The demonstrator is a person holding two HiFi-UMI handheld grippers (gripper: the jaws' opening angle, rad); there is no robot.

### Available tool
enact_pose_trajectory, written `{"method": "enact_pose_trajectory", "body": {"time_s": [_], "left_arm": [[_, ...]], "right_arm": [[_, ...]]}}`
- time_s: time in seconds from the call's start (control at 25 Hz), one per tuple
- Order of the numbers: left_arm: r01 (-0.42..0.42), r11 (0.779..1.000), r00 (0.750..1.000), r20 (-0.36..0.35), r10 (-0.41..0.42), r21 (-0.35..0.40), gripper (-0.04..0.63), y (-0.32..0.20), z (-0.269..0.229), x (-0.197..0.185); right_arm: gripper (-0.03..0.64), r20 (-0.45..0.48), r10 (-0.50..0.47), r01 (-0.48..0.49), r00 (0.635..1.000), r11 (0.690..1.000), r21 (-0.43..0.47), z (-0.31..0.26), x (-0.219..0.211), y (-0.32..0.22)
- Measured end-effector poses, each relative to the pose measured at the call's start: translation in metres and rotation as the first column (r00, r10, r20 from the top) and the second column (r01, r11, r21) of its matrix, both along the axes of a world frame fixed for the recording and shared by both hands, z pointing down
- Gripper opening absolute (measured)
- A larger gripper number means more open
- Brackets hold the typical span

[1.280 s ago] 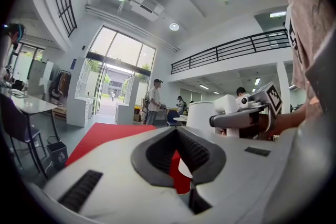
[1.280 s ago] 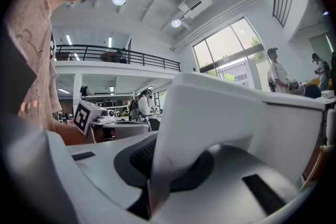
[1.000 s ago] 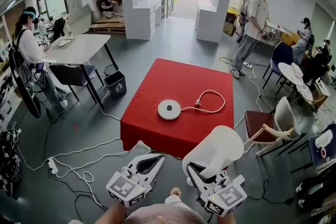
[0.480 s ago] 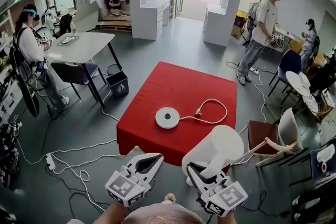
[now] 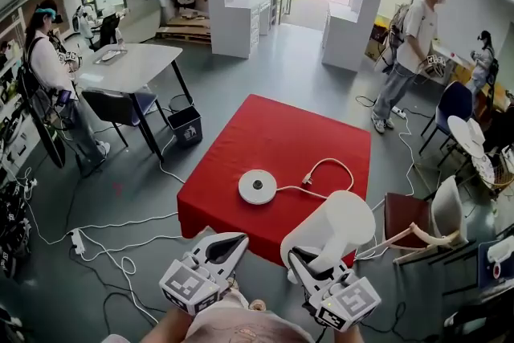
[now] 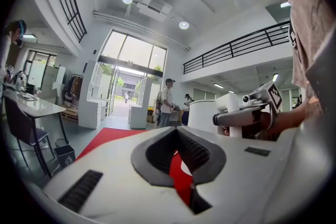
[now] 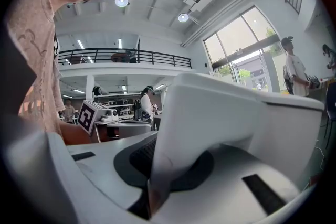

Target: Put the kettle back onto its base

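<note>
The white kettle point(image 5: 331, 230) hangs in front of the red table's point(image 5: 305, 140) near edge, and my right gripper point(image 5: 312, 259) is shut on its handle point(image 7: 170, 165). The kettle's body point(image 7: 236, 128) fills most of the right gripper view. Its round white base point(image 5: 257, 186) lies on the table's near half, up and left of the kettle, with a white cord and plug point(image 5: 321, 173) looping off to the right. My left gripper point(image 5: 239, 239) floats left of the kettle, shut and with nothing in it. In the left gripper view the kettle point(image 6: 210, 115) shows to the right.
A chair point(image 5: 434, 213) stands just right of the table. Cables point(image 5: 120, 245) trail over the floor to the left. Farther left are a black bin point(image 5: 186, 124) and a white desk point(image 5: 128, 64) with a person beside it. Another person point(image 5: 414, 44) stands at the back right.
Both grippers and the kettle have come closer to the red table, which now sits lower and nearer in the head view. The grip on the kettle is unchanged.
</note>
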State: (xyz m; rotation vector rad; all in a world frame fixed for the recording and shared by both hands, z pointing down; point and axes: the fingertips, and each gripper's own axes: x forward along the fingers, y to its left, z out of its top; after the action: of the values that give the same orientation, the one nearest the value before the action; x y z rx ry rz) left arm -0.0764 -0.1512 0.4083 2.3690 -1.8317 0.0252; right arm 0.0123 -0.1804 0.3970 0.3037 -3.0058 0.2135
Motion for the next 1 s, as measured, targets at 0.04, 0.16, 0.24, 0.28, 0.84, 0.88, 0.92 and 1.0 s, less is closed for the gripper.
{"method": "enact_pose_trajectory", "body": {"time_s": [0.04, 0.16, 0.24, 0.28, 0.84, 0.88, 0.92, 1.0], "left_arm": [[0.002, 1.000, 1.000, 0.011, -0.002, 0.008, -0.003, -0.004, 0.001, -0.004], [0.003, 1.000, 1.000, 0.011, -0.003, 0.008, -0.003, -0.017, 0.002, -0.013], [0.005, 1.000, 1.000, 0.007, -0.005, 0.010, -0.003, -0.026, 0.003, -0.020], [0.007, 1.000, 1.000, 0.016, -0.007, 0.018, -0.003, -0.031, 0.005, -0.025], [-0.023, 1.000, 0.999, 0.030, 0.022, 0.008, -0.003, -0.076, 0.014, -0.051], [-0.021, 1.000, 0.999, 0.029, 0.021, 0.006, -0.003, -0.078, 0.014, -0.053], [-0.017, 1.000, 0.999, 0.027, 0.017, 0.005, -0.003, -0.079, 0.014, -0.055], [-0.012, 1.000, 1.000, 0.024, 0.012, 0.004, -0.003, -0.082, 0.016, -0.060]], "right_arm": [[0.057, 0.001, -0.001, 0.001, 1.000, 1.000, 0.000, 0.000, -0.003, -0.004], [0.057, 0.000, 0.000, 0.000, 1.000, 1.000, 0.004, 0.001, -0.011, -0.017], [0.057, -0.002, 0.002, -0.002, 1.000, 1.000, 0.008, 0.003, -0.016, -0.025], [0.057, -0.003, 0.004, -0.004, 1.000, 1.000, 0.009, 0.003, -0.019, -0.030], [0.057, -0.014, 0.029, -0.029, 0.999, 1.000, -0.009, 0.013, -0.048, -0.080], [0.057, -0.013, 0.027, -0.027, 1.000, 1.000, -0.010, 0.014, -0.050, -0.082], [0.057, -0.012, 0.025, -0.025, 1.000, 1.000, -0.011, 0.014, -0.054, -0.084], [0.057, -0.013, 0.015, -0.015, 1.000, 1.000, -0.012, 0.016, -0.062, -0.088]]}}
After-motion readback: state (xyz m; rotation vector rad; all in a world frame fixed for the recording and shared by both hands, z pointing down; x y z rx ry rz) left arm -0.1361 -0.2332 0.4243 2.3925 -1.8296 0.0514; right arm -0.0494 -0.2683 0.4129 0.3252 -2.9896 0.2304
